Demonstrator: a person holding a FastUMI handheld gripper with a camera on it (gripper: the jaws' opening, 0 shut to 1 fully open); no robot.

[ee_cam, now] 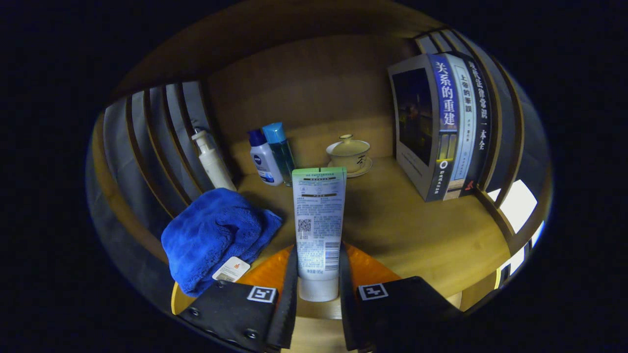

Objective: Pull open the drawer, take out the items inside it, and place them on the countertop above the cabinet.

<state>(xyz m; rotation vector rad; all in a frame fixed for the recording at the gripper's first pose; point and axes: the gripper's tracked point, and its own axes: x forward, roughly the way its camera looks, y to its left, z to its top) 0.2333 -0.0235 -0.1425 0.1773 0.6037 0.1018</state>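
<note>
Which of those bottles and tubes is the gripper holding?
The white tube, cap down, clamped between the gripper fingers; the three bottles stand beyond, by the wall.

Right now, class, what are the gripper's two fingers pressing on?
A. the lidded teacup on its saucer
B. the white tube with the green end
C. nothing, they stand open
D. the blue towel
B: the gripper has both fingers against the sides of the white tube, which stands cap-down on the wooden countertop, while the blue towel lies beside the tube and the lidded teacup sits beyond it.
</note>
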